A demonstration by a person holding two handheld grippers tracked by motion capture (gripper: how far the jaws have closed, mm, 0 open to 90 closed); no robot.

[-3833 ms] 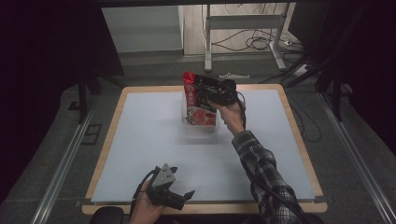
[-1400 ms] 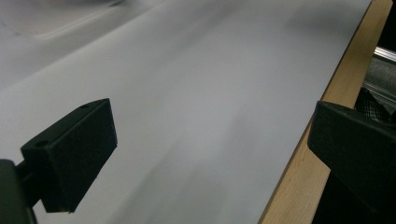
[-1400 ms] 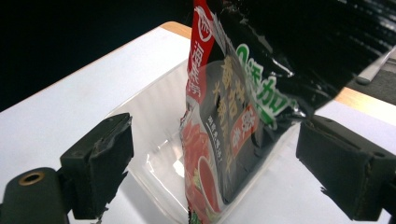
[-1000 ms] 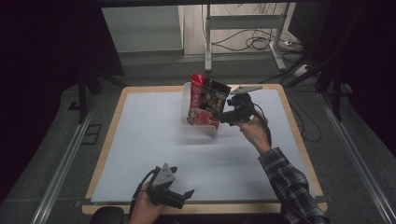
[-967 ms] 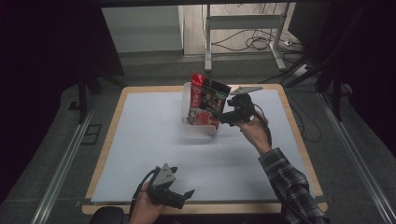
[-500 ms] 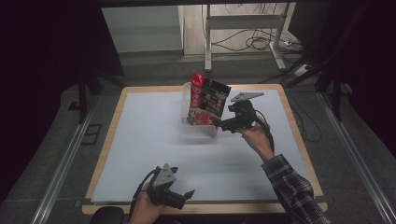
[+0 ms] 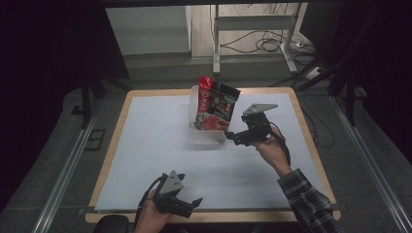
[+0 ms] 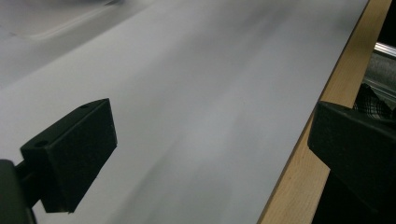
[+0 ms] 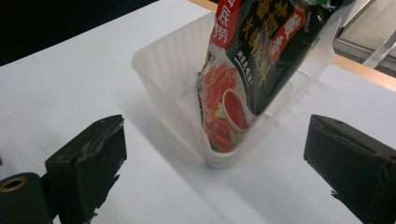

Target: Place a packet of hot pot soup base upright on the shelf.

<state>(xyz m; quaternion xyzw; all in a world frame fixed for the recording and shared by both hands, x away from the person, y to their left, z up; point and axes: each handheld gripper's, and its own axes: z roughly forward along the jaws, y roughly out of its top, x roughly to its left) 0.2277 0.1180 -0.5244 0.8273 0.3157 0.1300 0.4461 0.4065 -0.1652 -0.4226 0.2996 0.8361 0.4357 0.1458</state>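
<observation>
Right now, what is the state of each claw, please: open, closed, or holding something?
Left claw: open, holding nothing, low over the white table.
Right claw: open, holding nothing, beside the clear tub with the snack bag.

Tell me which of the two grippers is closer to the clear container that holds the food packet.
The right gripper, open just beside the clear container with the food packet. The left gripper sits far off at the table's near edge.
</observation>
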